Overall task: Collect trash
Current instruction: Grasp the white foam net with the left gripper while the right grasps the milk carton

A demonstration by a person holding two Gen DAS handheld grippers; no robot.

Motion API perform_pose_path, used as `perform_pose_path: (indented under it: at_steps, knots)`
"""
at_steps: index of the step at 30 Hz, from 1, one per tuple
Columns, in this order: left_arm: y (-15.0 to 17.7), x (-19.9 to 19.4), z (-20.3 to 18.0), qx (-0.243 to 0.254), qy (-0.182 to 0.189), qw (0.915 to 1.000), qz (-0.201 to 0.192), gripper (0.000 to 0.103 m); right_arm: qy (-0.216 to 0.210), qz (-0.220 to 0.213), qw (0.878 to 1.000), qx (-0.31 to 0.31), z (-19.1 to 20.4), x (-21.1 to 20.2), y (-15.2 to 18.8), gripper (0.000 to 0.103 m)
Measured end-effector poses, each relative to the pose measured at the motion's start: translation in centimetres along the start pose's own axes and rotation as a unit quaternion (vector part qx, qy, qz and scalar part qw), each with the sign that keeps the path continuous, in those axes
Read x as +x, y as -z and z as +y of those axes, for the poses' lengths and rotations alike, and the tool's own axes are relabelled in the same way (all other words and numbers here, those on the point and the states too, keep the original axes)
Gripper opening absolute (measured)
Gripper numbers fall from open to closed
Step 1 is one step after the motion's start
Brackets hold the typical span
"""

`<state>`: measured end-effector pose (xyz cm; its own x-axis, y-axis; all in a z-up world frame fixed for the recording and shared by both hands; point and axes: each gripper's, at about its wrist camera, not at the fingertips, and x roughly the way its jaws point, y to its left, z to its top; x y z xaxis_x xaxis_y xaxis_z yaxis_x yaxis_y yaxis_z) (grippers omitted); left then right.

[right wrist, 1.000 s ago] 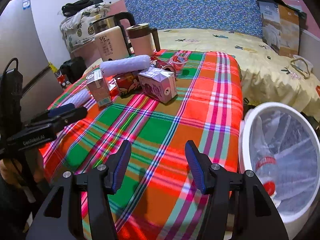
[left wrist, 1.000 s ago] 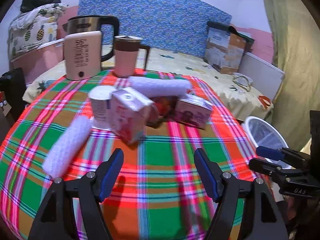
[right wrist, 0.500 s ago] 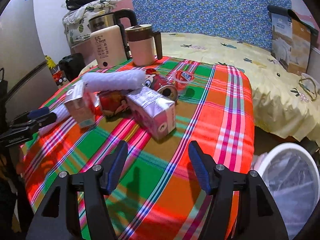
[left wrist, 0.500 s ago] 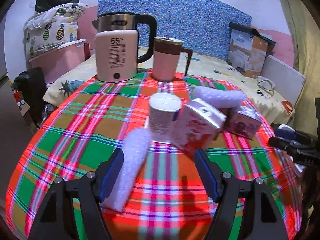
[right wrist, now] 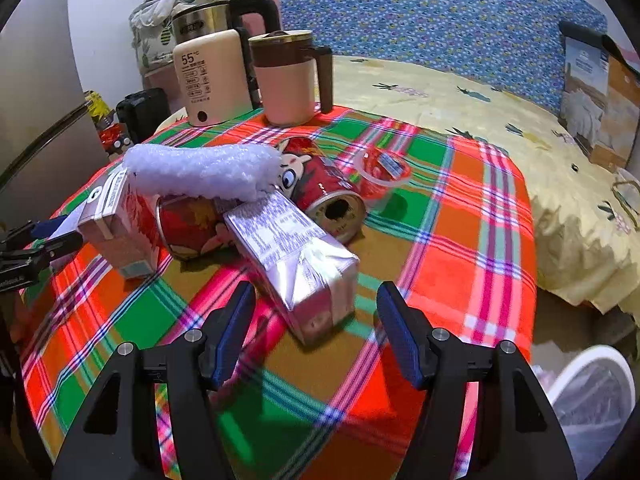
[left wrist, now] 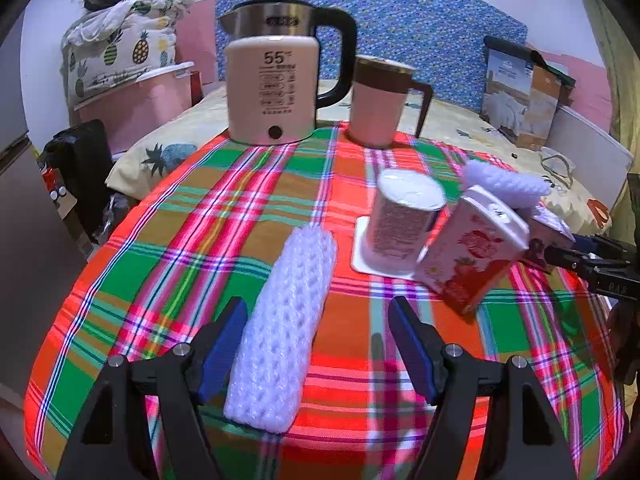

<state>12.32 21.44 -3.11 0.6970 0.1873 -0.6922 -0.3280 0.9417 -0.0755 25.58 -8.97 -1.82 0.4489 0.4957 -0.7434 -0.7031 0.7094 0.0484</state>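
Item: white foam sleeve (left wrist: pixel 286 320), long axis near-to-far, lying just inside left hand-held gripper (left wrist: pixel 316 344), pads apart, nothing clamped; right hand-held gripper (right wrist: pixel 316 328) likewise apart.

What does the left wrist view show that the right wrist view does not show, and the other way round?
Only the left wrist view shows the white cup upright on its square coaster.

Only the right wrist view shows the red can lying on its side, the clear plastic cup and the white bin beside the table.

Both show the kettle, the pink mug, the strawberry carton and the checked tablecloth.
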Motion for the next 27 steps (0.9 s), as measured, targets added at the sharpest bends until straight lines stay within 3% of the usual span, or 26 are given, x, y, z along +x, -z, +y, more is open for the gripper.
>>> perform_pose_path:
  at_steps: [7,9,11,15,17,19,27]
  knots:
    - [0.0,0.8,2.0,-0.031,-0.002,0.9994,0.018,0.075,-0.014,0.003,1.000,0.000,0.4,0.2,-0.4,0.064]
    - [0.1,1.3,2.5,-0.040,0.002,0.9986,0.033,0.075,-0.019,0.001,1.000,0.003,0.7,-0.1,-0.1,0.050]
    - [0.2,1.5,2.6,-0.041,0.001,0.9984,0.039,0.074,-0.008,0.000,1.000,0.000,1.2,-0.4,0.2,0.045]
    - [0.3,1.2,2.3,-0.034,-0.011,0.9987,0.036,0.060,-0.003,-0.002,1.000,0.009,1.6,-1.3,1.0,0.044]
    - [0.5,0.9,2.1,-0.033,-0.011,0.9989,0.032,0.042,-0.002,-0.004,1.000,0.017,1.6,-1.8,1.4,0.043]
    - [0.8,0.7,1.9,-0.036,-0.002,0.9988,0.032,0.034,-0.004,-0.008,1.000,0.029,1.6,-2.6,2.0,0.043]
    - [2.5,-1.3,-0.8,-0.042,0.038,0.9981,0.026,0.030,-0.001,-0.013,0.998,0.069,1.6,-4.8,4.7,0.039]
